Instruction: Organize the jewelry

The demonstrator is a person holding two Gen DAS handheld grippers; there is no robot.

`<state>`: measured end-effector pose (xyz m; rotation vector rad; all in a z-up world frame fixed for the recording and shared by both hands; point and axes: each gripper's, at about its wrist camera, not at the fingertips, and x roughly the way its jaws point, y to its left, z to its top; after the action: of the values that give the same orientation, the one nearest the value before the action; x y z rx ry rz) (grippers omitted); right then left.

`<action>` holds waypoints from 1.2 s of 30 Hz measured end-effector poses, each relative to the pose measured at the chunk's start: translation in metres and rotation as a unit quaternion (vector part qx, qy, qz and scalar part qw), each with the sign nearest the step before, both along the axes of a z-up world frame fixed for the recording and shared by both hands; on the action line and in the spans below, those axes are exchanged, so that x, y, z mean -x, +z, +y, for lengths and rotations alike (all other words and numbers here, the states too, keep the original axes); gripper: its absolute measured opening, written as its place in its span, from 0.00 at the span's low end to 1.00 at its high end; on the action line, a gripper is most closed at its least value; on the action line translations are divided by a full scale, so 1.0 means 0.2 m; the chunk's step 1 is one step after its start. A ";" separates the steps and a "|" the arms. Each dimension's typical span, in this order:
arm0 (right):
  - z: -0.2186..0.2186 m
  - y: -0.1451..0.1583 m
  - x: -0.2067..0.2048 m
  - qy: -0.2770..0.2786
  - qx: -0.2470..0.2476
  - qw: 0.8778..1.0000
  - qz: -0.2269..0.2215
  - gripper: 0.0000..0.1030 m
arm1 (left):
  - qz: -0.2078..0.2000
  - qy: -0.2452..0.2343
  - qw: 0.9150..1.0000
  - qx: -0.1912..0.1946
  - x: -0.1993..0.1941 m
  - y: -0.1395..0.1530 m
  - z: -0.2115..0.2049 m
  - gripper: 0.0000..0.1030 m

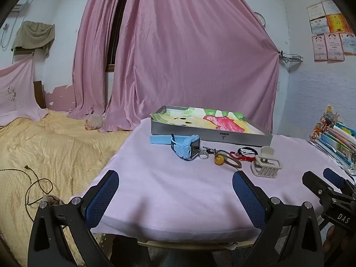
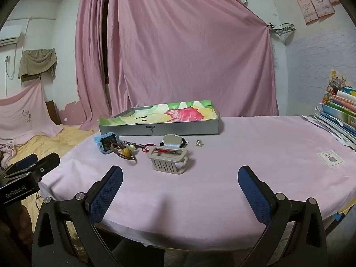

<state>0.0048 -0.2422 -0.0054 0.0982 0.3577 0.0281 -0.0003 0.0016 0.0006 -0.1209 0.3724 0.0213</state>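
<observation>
A shallow grey tray (image 1: 211,136) (image 2: 160,130) lined with colourful paper stands at the back of the pink-covered table (image 1: 178,195). In front of it lie a blue watch (image 1: 184,143) (image 2: 106,145), a small metal ring (image 1: 203,155), a brown cord with an amber bead (image 1: 219,160) (image 2: 126,152), a red cord (image 1: 247,157), a black hair tie (image 1: 245,150) and a beige claw clip (image 1: 265,164) (image 2: 170,158). A tiny metal piece (image 2: 198,143) lies right of the clip. My left gripper (image 1: 175,188) and right gripper (image 2: 180,183) hover open over the table's near edge, both empty.
A bed with a yellow blanket (image 1: 44,146) and a dark cable (image 1: 37,187) lies to the left. Stacked books (image 2: 338,113) sit at the table's right edge. Pink curtains (image 1: 178,55) hang behind. A white label (image 2: 331,158) is sewn on the cloth.
</observation>
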 end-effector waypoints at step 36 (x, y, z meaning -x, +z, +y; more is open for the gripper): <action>0.01 -0.01 0.00 0.000 -0.001 1.000 0.001 0.99 | 0.000 -0.001 1.000 0.000 0.00 0.00 -0.02 0.99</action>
<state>0.0041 -0.2398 -0.0077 0.1000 0.3596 0.0274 0.0003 -0.0025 -0.0003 -0.1200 0.3733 0.0187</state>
